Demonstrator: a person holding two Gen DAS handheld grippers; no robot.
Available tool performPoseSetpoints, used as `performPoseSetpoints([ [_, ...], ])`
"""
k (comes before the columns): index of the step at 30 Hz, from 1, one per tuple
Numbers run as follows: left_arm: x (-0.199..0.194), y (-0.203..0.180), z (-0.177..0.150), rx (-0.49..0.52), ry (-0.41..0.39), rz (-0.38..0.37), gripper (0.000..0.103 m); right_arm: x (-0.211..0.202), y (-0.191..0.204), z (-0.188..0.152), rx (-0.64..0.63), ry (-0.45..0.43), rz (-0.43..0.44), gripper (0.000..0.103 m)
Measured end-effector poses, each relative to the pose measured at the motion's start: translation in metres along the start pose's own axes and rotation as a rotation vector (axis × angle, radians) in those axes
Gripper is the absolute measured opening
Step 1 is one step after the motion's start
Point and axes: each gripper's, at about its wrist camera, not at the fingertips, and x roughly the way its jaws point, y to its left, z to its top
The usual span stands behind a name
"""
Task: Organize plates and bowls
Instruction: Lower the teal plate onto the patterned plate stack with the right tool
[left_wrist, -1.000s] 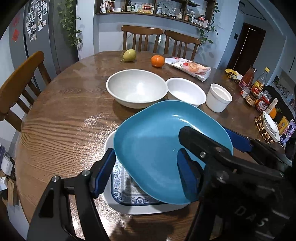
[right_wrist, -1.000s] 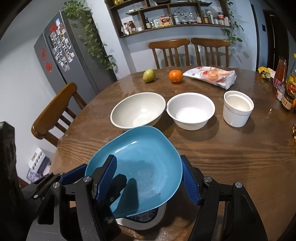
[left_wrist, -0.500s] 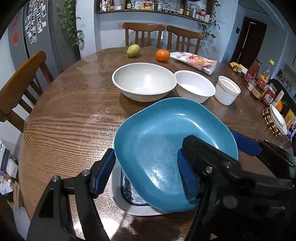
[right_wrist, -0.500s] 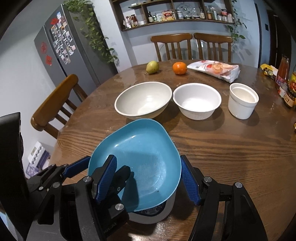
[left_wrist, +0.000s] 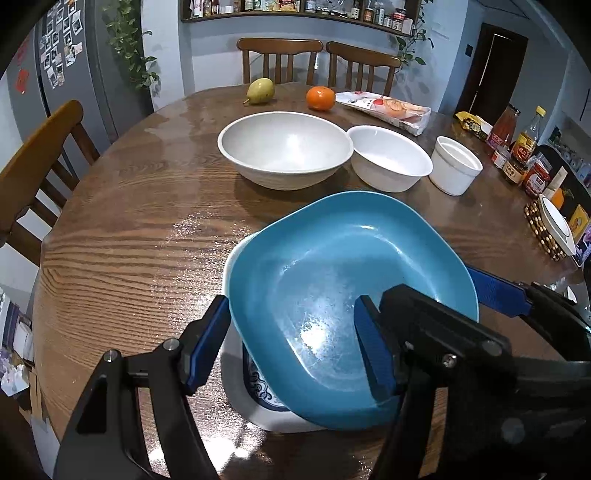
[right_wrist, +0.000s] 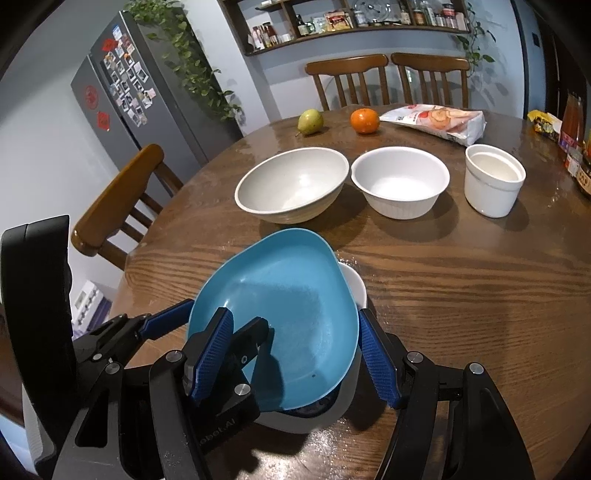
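Observation:
A blue plate (left_wrist: 351, 280) (right_wrist: 280, 306) lies tilted on a white plate with a blue pattern (left_wrist: 236, 387) (right_wrist: 356, 288) at the near edge of the wooden table (left_wrist: 129, 240). My left gripper (left_wrist: 291, 304) straddles the blue plate's left rim, one finger outside the rim and one over the dish. In the right wrist view my right gripper (right_wrist: 295, 314) straddles the right rim the same way. Both sets of jaws stand wide and pinch nothing. Behind stand a large off-white bowl (left_wrist: 284, 147) (right_wrist: 291, 184), a white bowl (left_wrist: 388, 158) (right_wrist: 399, 181) and a white cup (left_wrist: 456, 166) (right_wrist: 493, 177).
A pear (left_wrist: 260, 90), an orange (left_wrist: 320, 98) and a snack bag (left_wrist: 384, 109) lie at the table's far side. Bottles and jars (left_wrist: 517, 147) crowd the right edge. Wooden chairs (left_wrist: 40, 147) stand to the left and behind the table. A grey fridge (right_wrist: 122, 103) stands at the left.
The blue plate has shifted left over the patterned plate and covers more of it. Both grippers' jaws have kept the same width.

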Motion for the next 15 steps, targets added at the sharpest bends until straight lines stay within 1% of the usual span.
performPoseSetpoints([
  [3, 0.002, 0.0, -0.001, 0.0, 0.008, -0.017, 0.067, 0.0, -0.005, -0.001, 0.013, 0.008, 0.017, 0.071],
  [9, 0.005, -0.002, -0.003, 0.011, 0.024, -0.032, 0.067, 0.001, -0.009, -0.004, 0.019, 0.015, 0.01, 0.071],
  [15, 0.01, -0.001, -0.004, 0.006, 0.042, -0.061, 0.067, 0.0, -0.014, -0.006, 0.031, 0.021, 0.016, 0.071],
])
